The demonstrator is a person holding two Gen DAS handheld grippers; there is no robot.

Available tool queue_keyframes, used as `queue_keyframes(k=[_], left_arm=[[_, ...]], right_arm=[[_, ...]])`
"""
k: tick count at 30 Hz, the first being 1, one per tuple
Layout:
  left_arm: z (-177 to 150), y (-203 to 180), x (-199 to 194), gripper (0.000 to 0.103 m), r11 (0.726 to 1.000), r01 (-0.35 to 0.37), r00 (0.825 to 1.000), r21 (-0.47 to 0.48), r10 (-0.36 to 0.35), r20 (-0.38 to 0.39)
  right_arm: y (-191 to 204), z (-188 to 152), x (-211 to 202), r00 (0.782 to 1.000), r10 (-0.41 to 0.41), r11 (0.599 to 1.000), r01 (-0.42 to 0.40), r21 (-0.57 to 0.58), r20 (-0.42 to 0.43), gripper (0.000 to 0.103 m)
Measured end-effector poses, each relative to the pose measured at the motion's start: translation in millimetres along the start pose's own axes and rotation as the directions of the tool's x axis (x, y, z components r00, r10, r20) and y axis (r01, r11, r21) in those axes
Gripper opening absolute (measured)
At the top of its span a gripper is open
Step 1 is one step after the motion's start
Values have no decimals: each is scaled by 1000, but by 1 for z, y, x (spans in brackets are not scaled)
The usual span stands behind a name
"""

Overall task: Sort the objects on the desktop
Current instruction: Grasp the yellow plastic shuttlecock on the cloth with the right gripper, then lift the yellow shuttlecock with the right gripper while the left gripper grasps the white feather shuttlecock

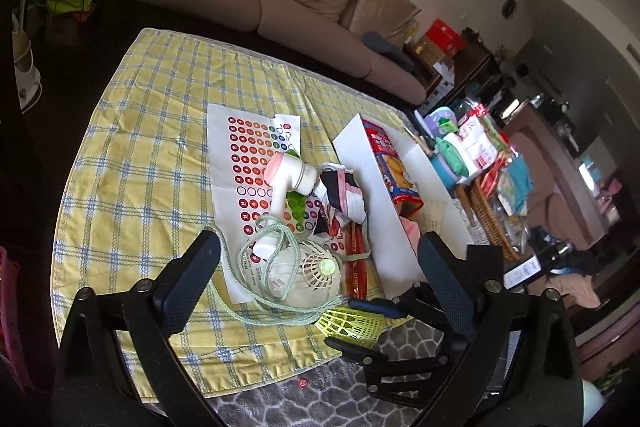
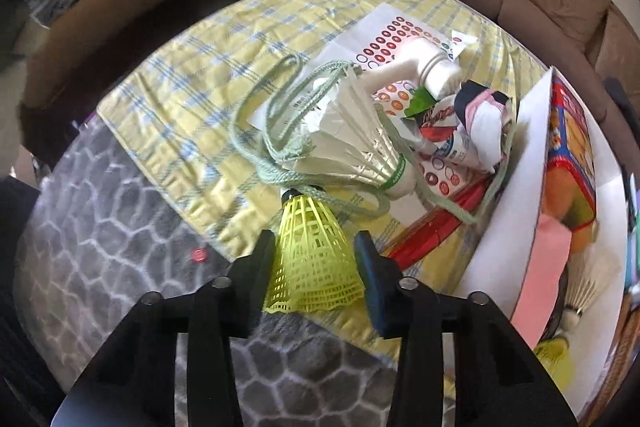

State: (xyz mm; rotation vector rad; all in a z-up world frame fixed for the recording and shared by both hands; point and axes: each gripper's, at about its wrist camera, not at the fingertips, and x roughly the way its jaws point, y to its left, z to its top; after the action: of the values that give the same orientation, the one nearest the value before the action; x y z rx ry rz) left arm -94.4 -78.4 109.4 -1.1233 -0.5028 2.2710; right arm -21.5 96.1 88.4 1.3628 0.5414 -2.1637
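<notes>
Your left gripper (image 1: pixel 320 267) stands wide and holds nothing, with the white shuttlecock (image 1: pixel 308 273) lying between its fingers. Your right gripper (image 2: pixel 314 251) clamps the yellow shuttlecock (image 2: pixel 310 259), its long axis along the fingers, tip pointing away beyond the fingertips.

Yellow plastic shuttlecock (image 2: pixel 310 251) lies at the checked tablecloth's (image 2: pixel 192 67) near edge, white feather shuttlecock (image 2: pixel 360 143) and green cord (image 2: pixel 276 115) just behind
</notes>
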Motion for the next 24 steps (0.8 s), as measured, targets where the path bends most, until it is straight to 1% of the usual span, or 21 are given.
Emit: queue_keyframes(k=[3,5,7,9,11,12,13,14,15,16,17,18,19,20,21,22,24], left_arm=[[0,-4,1,100,1000,1,1000,24,-1,-7],[-1,-11,3,101,998,-3,1000,64,4,-19],[-1,-20,8,101,992,-5,999,126,9,-34],[2,-32,19,101,979,-35,997,200,48,-60],[6,-45,31,101,956,-56,992,287,85,-92],[8,-55,39,101,938,-59,987,343,105,-118],[8,-64,50,100,914,-60,980,400,131,-151],[7,-72,61,100,889,-61,970,453,159,-183],[3,-81,75,99,855,-58,954,516,199,-223],[-5,-88,86,90,813,-63,938,579,247,-245],[-14,-95,97,76,764,-65,920,642,296,-258],[-24,-99,107,69,719,-62,902,692,337,-270],[-32,-100,116,59,684,-57,883,727,374,-283],[-39,-101,124,56,658,-56,867,751,405,-290],[-43,-101,131,55,641,-53,855,766,425,-297],[-46,-101,136,56,631,-48,847,774,436,-304],[-50,-101,145,53,614,-41,833,788,457,-312]], right_arm=[[4,-13,-23,998,48,997,-50,59,43,38],[10,-27,-40,994,65,994,-72,77,92,38],[12,-41,-51,990,72,991,-85,105,123,38],[8,-55,-61,980,117,977,-142,157,162,38],[5,-68,-69,963,164,957,-208,202,215,38],[3,-73,-72,955,180,949,-232,213,236,38],[1,-75,-73,952,179,944,-238,230,249,38],[-3,-79,-75,951,169,940,-234,247,258,38],[-6,-80,-75,953,163,939,-230,255,255,38],[-10,-80,-77,954,156,939,-224,262,257,38],[-14,-81,-79,950,150,935,-226,272,273,38],[-18,-82,-81,945,156,930,-238,280,288,38],[-22,-85,-84,941,159,925,-247,287,298,38],[-24,-86,-87,938,159,922,-253,294,308,38],[-28,-88,-89,933,167,916,-267,301,319,38],[-30,-88,-87,930,175,912,-277,304,323,38],[-35,-93,-86,929,178,910,-280,305,324,38]])
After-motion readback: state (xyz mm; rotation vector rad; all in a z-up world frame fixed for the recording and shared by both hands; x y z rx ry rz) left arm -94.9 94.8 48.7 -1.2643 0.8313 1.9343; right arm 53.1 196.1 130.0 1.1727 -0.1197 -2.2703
